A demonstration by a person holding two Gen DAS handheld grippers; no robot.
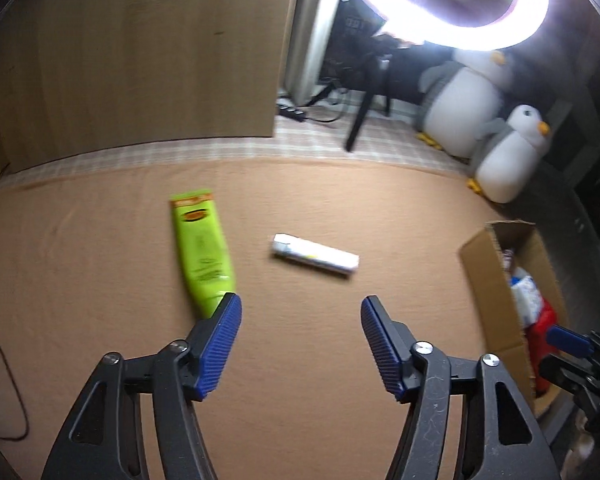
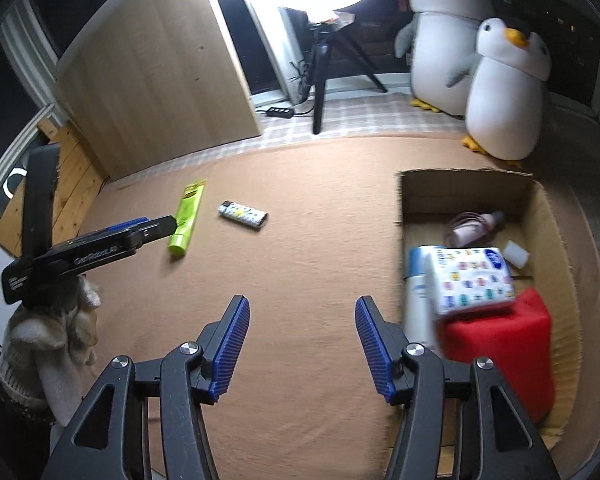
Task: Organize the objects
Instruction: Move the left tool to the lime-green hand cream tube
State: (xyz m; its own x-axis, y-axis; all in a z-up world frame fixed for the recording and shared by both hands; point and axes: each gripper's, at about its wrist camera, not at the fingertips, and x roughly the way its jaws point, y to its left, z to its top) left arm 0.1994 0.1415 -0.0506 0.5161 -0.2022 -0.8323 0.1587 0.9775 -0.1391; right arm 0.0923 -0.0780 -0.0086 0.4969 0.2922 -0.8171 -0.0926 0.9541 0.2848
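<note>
Left wrist view: left tongs (image 1: 301, 312) are held wide open and empty above a tan cloth surface (image 1: 100, 272). Green tube (image 1: 202, 248) is seen lying flat just ahead of the left pad, cap end nearest, long axis running away and slightly leftward. White lighter (image 1: 315, 255) is set further ahead, near centre, lying crosswise. Cardboard box (image 1: 488, 280) is noted at far right.

Right wrist view: right tongs (image 2: 302, 312) are likewise spread wide, nothing gripped. Tube (image 2: 186, 216) and lighter (image 2: 243, 214) are placed well ahead and to the left; the left tongs (image 2: 156, 226) are judged much the nearer to the tube. Box (image 2: 460, 192), just right of the right tongs, is found holding a tissue pack (image 2: 470, 280), a red item (image 2: 508, 344) and bottles.
</note>
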